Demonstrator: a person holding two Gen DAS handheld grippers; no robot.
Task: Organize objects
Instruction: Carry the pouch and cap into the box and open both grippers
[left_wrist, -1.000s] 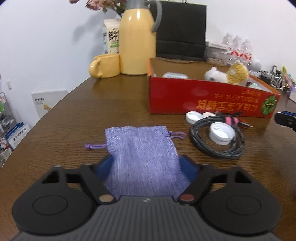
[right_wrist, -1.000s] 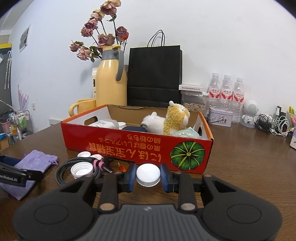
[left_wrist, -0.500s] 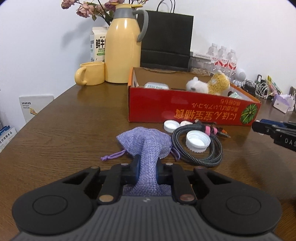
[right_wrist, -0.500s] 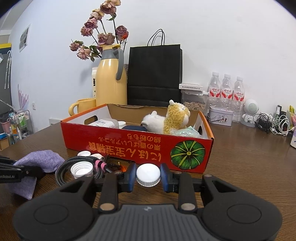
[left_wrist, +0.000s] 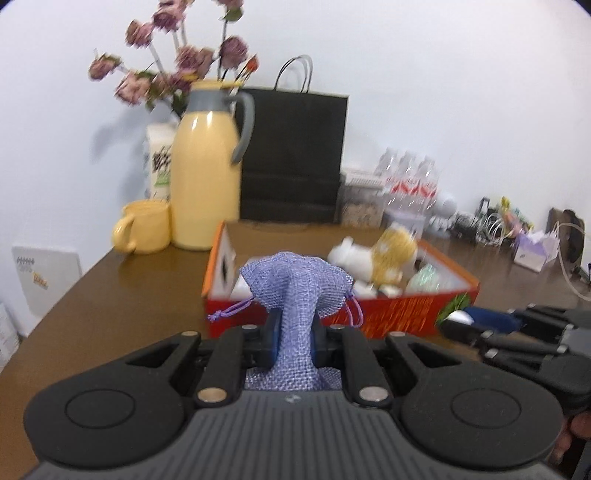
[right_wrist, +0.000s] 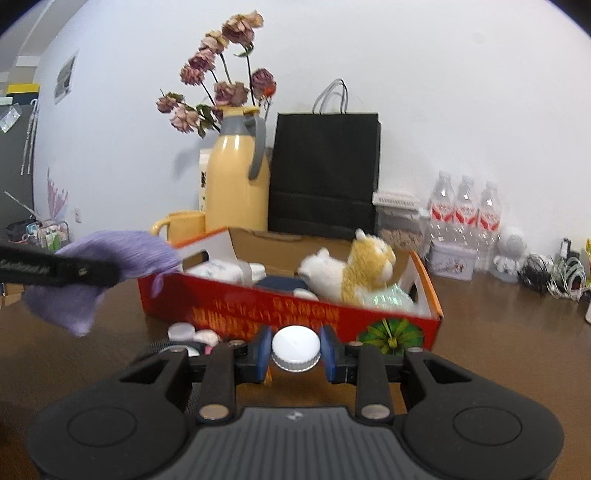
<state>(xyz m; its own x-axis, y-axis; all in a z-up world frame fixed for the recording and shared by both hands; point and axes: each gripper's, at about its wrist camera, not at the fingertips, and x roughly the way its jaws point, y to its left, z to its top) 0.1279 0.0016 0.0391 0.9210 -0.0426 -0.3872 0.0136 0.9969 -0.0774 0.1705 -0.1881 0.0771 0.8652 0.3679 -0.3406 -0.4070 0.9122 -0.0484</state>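
Note:
My left gripper (left_wrist: 294, 334) is shut on a purple drawstring pouch (left_wrist: 295, 284) and holds it in the air in front of the red cardboard box (left_wrist: 406, 317). The pouch also shows at the left of the right wrist view (right_wrist: 110, 254), near the box's left end. My right gripper (right_wrist: 296, 349) is shut on a white bottle cap (right_wrist: 296, 349), just before the box's front wall (right_wrist: 258, 314). The box holds a plush toy (right_wrist: 354, 269) and other small items.
Two white caps (right_wrist: 192, 334) and a black cable lie on the brown table in front of the box. Behind it stand a yellow thermos (right_wrist: 236, 184), yellow mug (left_wrist: 144, 227), black paper bag (right_wrist: 325, 173) and water bottles (right_wrist: 465, 214). Cables lie at the far right.
My left gripper closed on the pouch, lifted it off the table and carried it up toward the box. My right gripper rose slightly and moved closer to the box with the cap.

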